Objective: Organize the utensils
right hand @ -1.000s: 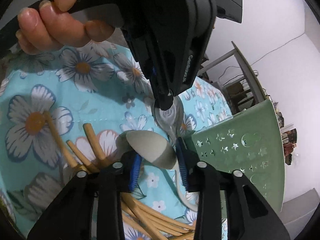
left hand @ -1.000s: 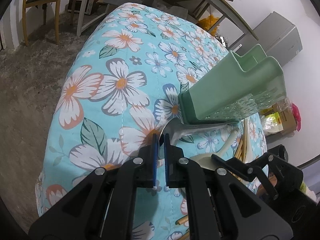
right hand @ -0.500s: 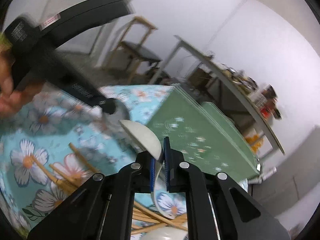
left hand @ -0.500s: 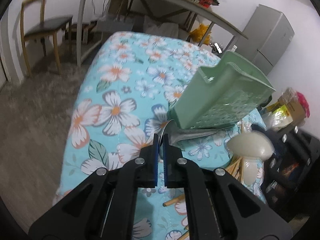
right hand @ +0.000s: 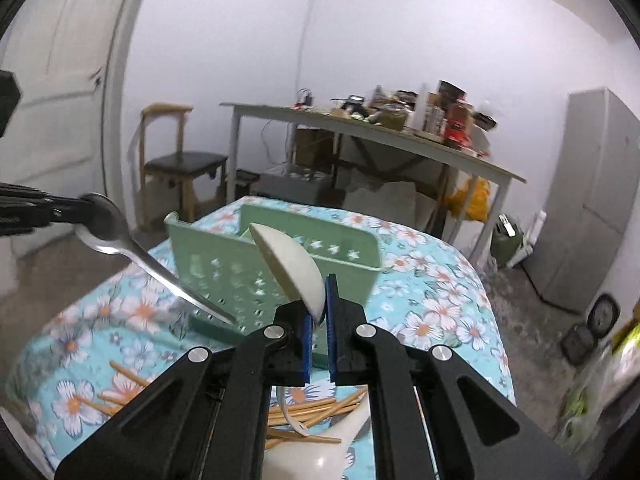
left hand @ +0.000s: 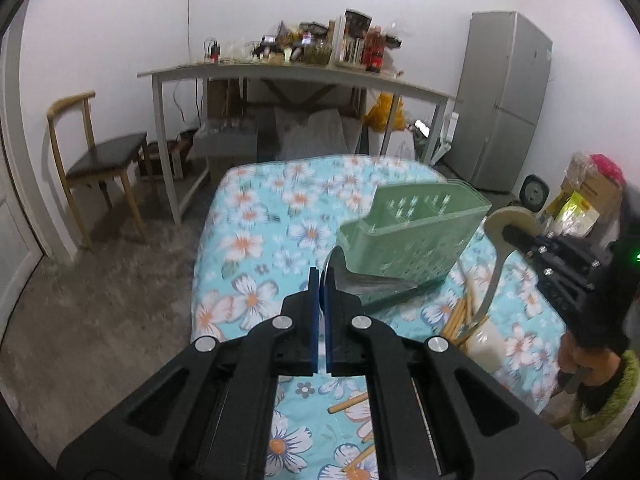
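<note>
My left gripper (left hand: 319, 280) is shut on the bowl of a metal spoon (left hand: 352, 278), lifted off the floral tablecloth (left hand: 256, 240). The spoon's handle slants down to the right in front of the green perforated utensil caddy (left hand: 408, 236). My right gripper (right hand: 318, 314) is shut on the bowl of a white ceramic spoon (right hand: 294, 268), whose handle hangs below the fingers. The caddy (right hand: 224, 276) stands just beyond it. The right wrist view shows the left gripper (right hand: 68, 212) holding the metal spoon (right hand: 132, 250) at the left. Bamboo chopsticks (right hand: 316, 410) and another white spoon (right hand: 320, 452) lie on the cloth below.
Beyond the table stand a wooden chair (left hand: 100, 156), a long cluttered side table (left hand: 296, 76) and a grey fridge (left hand: 504, 100). Boxes and bags (left hand: 580, 200) sit at the right. A white door (right hand: 52, 80) is at the left. A hand (left hand: 576, 360) holds the right gripper.
Both grippers rose from the cloth and levelled out. The right jaws closed on the white spoon and lifted it; the left carried the metal spoon up. The caddy now appears upright.
</note>
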{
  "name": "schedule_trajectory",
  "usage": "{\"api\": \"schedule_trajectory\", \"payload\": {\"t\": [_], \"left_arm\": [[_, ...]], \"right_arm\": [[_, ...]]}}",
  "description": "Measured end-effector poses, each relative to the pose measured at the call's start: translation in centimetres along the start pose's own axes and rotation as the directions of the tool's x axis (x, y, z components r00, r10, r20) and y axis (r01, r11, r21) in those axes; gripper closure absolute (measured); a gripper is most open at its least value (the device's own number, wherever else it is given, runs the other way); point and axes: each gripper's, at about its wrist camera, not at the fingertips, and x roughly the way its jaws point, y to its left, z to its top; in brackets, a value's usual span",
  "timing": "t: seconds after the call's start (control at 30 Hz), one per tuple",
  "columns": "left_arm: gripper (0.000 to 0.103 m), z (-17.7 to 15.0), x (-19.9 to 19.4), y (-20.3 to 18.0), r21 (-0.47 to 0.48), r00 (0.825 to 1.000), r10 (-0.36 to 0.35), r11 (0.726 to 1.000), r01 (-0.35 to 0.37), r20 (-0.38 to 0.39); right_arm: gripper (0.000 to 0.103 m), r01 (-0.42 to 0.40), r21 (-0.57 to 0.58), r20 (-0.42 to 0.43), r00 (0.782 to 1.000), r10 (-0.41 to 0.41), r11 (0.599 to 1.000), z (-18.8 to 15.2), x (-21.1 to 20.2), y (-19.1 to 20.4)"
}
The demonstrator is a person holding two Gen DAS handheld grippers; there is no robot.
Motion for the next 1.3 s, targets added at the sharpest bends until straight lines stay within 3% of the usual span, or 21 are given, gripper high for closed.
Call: {"api": "schedule_trajectory", "payload": {"t": [0.13, 0.23, 0.4, 0.6, 0.8, 1.17, 1.2, 1.3], "left_arm": [[0.102, 2.3, -2.7, -0.4, 0.018, 0.997, 0.012, 1.0, -0.014, 0.073], [0.102, 4.2, -4.2, -0.8, 0.061, 0.988, 0.058, 0.996, -0.067, 0.141], [0.102, 5.9, -3.9, -1.4, 0.119, 0.98, 0.114, 0.984, -0.134, 0.165], [0.102, 6.6, -1.3, -1.9, 0.178, 0.985, 0.147, 0.971, -0.162, 0.094], [0.102, 6.2, 2.8, -2.0, 0.21, 0.986, 0.169, 0.964, -0.165, 0.001], [0.101, 5.5, 6.5, -2.7, 0.212, 0.991, 0.125, 0.971, -0.113, -0.042], [0.1, 5.6, 6.6, -2.6, 0.204, 0.992, 0.115, 0.974, -0.104, -0.042], [0.083, 5.5, 6.3, -2.2, 0.172, 0.996, 0.085, 0.982, -0.078, -0.034]], "right_arm": [[0.097, 0.01, 0.048, 0.032, 0.999, -0.012, 0.999, 0.1, -1.2, -0.8], [0.097, 0.01, 0.082, 0.058, 0.998, -0.015, 0.997, 0.4, -2.3, -1.7], [0.097, 0.021, 0.113, 0.096, 0.995, -0.032, 0.993, 1.0, -3.8, -3.3], [0.097, 0.017, 0.157, 0.131, 0.991, -0.038, 0.988, 2.0, -4.8, -5.0], [0.097, -0.037, 0.208, 0.201, 0.98, -0.005, 0.977, 4.4, -5.5, -7.1], [0.097, -0.157, 0.263, 0.311, 0.948, 0.071, 0.952, 9.3, -4.2, -9.2], [0.097, -0.165, 0.266, 0.312, 0.947, 0.077, 0.95, 9.5, -3.9, -9.1], [0.097, -0.184, 0.275, 0.312, 0.946, 0.093, 0.944, 9.8, -2.7, -8.9]]}}
